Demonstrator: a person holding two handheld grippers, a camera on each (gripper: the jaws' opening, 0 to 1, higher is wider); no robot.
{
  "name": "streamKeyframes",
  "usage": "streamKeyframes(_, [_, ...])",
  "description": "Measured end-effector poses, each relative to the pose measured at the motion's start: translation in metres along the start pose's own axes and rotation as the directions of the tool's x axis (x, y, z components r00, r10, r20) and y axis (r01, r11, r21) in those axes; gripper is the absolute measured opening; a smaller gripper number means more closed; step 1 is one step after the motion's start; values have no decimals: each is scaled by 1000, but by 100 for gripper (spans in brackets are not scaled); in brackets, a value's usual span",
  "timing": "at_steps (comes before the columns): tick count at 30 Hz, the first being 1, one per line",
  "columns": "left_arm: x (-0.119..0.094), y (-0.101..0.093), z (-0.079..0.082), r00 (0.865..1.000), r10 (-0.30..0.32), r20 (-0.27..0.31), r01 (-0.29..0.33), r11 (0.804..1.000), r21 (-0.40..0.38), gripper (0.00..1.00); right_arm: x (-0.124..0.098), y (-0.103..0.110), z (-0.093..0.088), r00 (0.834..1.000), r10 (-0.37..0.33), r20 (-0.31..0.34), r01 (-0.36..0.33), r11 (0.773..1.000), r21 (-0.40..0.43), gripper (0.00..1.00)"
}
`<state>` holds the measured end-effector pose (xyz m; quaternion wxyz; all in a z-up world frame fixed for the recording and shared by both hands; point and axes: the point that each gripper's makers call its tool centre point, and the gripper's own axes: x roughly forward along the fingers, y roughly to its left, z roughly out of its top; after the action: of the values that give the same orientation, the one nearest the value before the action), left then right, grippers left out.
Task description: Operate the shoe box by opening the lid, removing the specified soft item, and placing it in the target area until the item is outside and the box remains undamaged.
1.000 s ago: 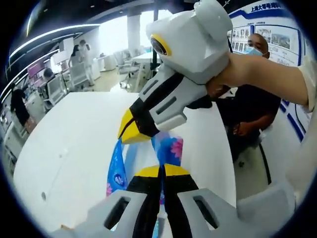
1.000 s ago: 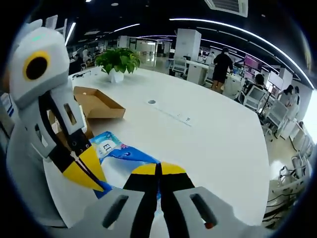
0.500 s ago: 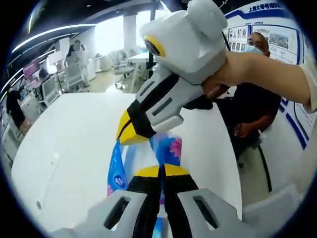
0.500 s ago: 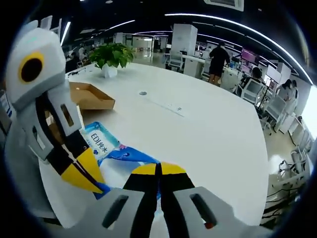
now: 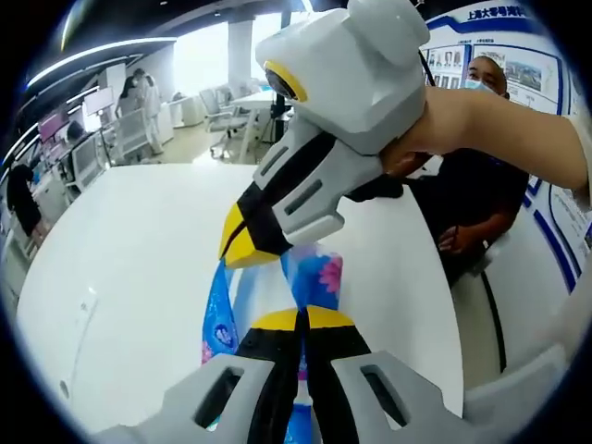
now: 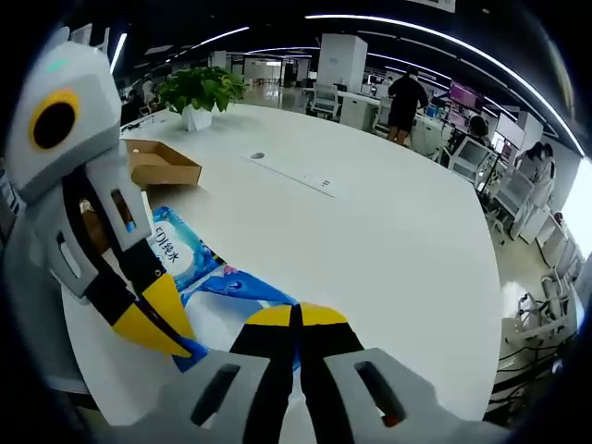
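Brown cardboard box, right gripper view

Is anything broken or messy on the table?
Nothing looks broken or spilled. Both grippers, left and right, pinch the blue tissue pack over the white table. The brown box lid sits open beside a potted plant, looking whole.

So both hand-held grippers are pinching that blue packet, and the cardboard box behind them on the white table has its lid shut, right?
Not quite. The cardboard box is open, not lidded: the right gripper view shows its bare brown inside. The rest holds: the left hand-held gripper and the right hand-held gripper are both shut on the blue packet, above the white table.
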<state>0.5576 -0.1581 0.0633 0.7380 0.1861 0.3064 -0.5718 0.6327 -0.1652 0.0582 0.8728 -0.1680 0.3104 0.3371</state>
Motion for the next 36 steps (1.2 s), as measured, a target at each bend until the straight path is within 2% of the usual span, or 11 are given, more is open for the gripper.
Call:
streamKeyframes(10, [19, 4, -14, 999, -16, -32, 16, 1000, -15, 0, 12, -3, -18, 999, 4, -33, -4, 1000, -5, 0])
streamKeyframes(18, [33, -1, -24, 998, -36, -56, 35, 999, -22, 0, 21, -5, -31, 999, 11, -49, -10, 1000, 9, 0])
streamKeyframes(26, [38, -3, -25, 997, -47, -54, 45, 998, -38, 0, 22, -6, -32, 999, 8, -45, -8, 1000, 17, 0])
streamKeyframes(36, [40, -6, -27, 997, -46, -56, 45, 999, -23, 0, 21, -3, -34, 998, 8, -55, -7, 1000, 10, 0])
